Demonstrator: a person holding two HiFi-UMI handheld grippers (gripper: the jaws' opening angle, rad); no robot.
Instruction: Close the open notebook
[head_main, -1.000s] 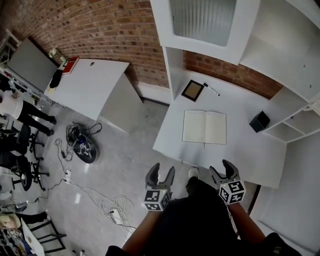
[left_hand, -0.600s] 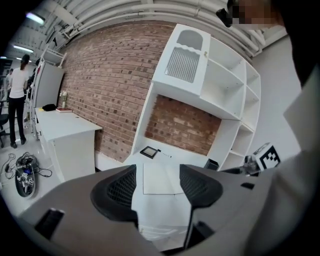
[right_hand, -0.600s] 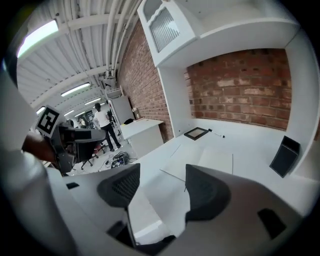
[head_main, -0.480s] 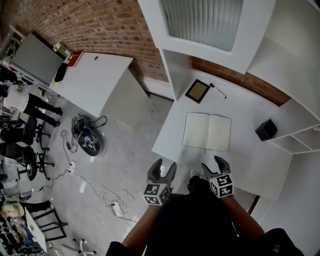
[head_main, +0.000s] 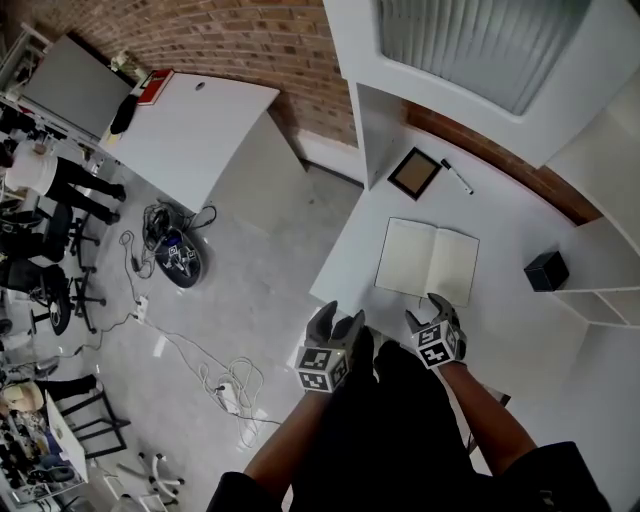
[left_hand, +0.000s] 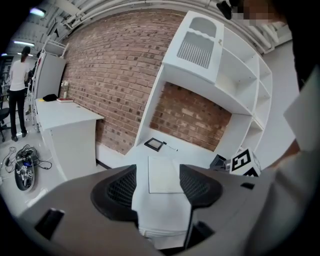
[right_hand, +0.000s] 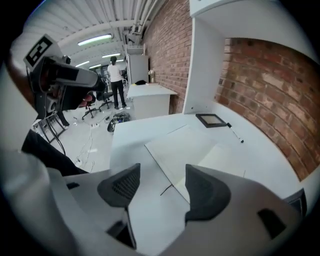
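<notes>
Notebook (head_main: 428, 262), flat cream rectangle, spread open; smooth white desk (head_main: 505, 322) beneath

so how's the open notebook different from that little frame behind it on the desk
The notebook is the larger of the two and pale, with two blank cream pages spread open. The frame is smaller, squarer and dark-rimmed. The notebook lies toward the desk's front edge, while the frame sits farther back, beside a pen. Both lie flat on the white desk.
</notes>
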